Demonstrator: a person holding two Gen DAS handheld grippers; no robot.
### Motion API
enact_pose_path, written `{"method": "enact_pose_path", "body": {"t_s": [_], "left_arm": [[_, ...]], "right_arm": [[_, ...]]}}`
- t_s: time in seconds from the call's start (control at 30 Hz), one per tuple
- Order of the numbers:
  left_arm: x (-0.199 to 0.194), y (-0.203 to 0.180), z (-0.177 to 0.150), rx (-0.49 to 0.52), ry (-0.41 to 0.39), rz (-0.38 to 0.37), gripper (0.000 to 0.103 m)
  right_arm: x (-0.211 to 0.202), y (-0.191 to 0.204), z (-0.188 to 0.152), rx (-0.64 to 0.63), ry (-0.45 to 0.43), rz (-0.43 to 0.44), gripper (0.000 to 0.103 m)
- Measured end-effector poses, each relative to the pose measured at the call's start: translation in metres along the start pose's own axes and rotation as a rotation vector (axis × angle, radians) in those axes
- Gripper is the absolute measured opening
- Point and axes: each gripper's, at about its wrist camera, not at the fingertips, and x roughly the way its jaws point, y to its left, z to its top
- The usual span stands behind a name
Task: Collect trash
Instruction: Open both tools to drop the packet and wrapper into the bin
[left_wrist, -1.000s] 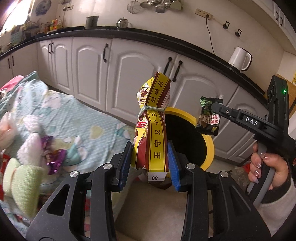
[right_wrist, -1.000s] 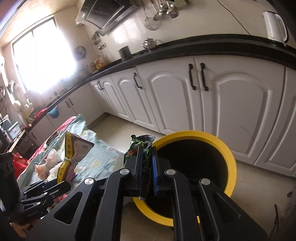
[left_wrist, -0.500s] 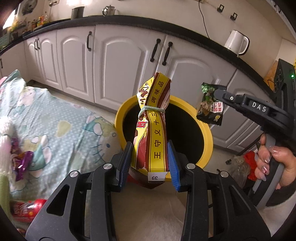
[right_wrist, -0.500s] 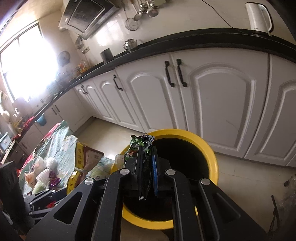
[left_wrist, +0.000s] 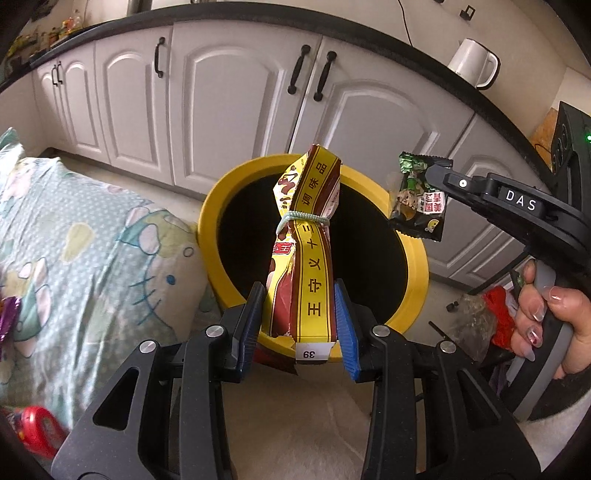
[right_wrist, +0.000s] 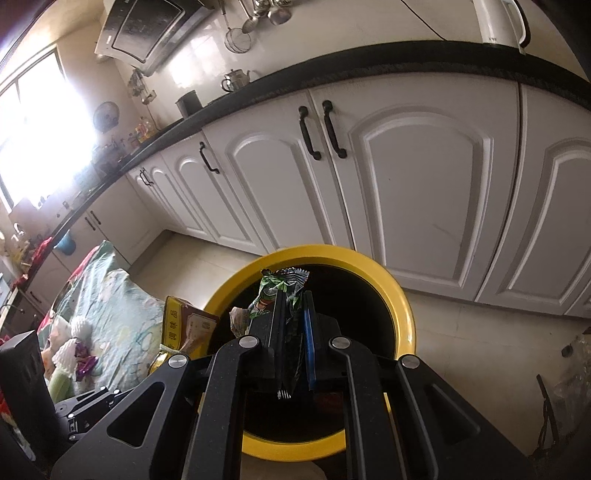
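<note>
left gripper (left_wrist: 300, 314) pinching yellow bag (left_wrist: 308, 236) | right gripper (right_wrist: 293, 325) pinching green packet (right_wrist: 282, 286) | both now nearer over bin (left_wrist: 417, 273)

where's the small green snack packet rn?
Clamped in the right gripper, the green snack packet hangs over the yellow bin, right of the yellow seasoning bag.

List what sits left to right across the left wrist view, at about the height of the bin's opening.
Patterned cloth → yellow bin, near rim → tied yellow-and-brown bag in the left gripper → small dark snack packet in the right gripper → hand on its handle.
</note>
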Motion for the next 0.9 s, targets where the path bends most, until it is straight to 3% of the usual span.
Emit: {"method": "enact_pose_path", "body": {"t_s": [0.57, 0.67, 0.77, 0.83, 0.9], "left_arm": [[0.024, -0.001, 0.007, 0.016, 0.027, 0.016, 0.029], [0.025, 0.002, 0.008, 0.004, 0.025, 0.02, 0.03], [0.021, 0.006, 0.009, -0.012, 0.018, 0.026, 0.044], [0.016, 0.008, 0.008, -0.018, 0.006, 0.032, 0.048], [0.009, 0.011, 0.008, -0.029, -0.007, 0.045, 0.059]], "right_arm": [[0.014, -0.013, -0.004, 0.04, 0.031, -0.013, 0.01], [0.014, -0.014, -0.005, 0.046, 0.032, -0.01, 0.02], [0.013, -0.016, -0.005, 0.056, 0.026, -0.012, 0.03], [0.011, -0.016, -0.005, 0.057, 0.021, -0.017, 0.033], [0.01, -0.016, -0.004, 0.062, 0.015, -0.02, 0.037]]}}
